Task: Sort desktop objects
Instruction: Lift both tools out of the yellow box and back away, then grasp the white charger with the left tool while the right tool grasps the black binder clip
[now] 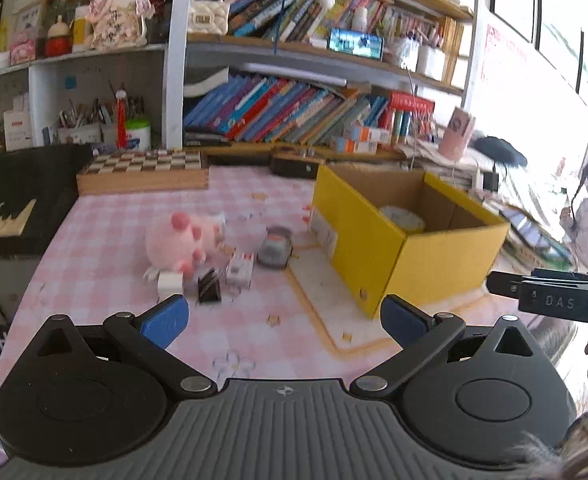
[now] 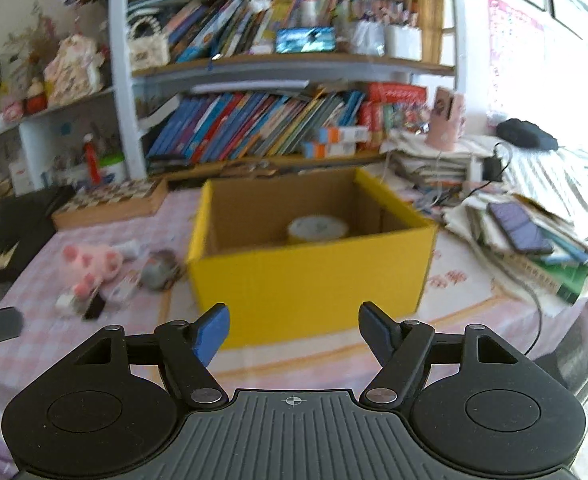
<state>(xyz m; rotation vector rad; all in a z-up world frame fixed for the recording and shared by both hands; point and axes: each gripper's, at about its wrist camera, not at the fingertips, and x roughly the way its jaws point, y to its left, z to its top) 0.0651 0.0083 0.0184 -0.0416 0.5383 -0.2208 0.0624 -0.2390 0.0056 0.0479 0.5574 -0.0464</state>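
Both grippers hovering open over pink checked desk, nothing between the jaws.

Left gripper [image 1: 282, 316] is hanging w/ jaws spread wide above the tablecloth [image 1: 106, 240], empty. Right gripper [image 2: 294, 328] is sitting w/ jaws wide too, empty, pointing at the front wall of the yellow box [image 2: 310, 280]. A roll of tape [image 2: 318, 230] is lying inside the box. Loose items are clustering left of the box: pink plush toy [image 1: 182, 240], grey round gadget [image 1: 275, 250] just beside the box, small white carton [image 1: 240, 270], white cube [image 1: 170, 283], dark wedge-shaped piece [image 1: 209, 290]. Chessboard [image 1: 144, 170] is sitting at the back near the bookshelf [image 1: 294, 112]. Right-wrist view is blurred, so small items there are hard to tell apart.
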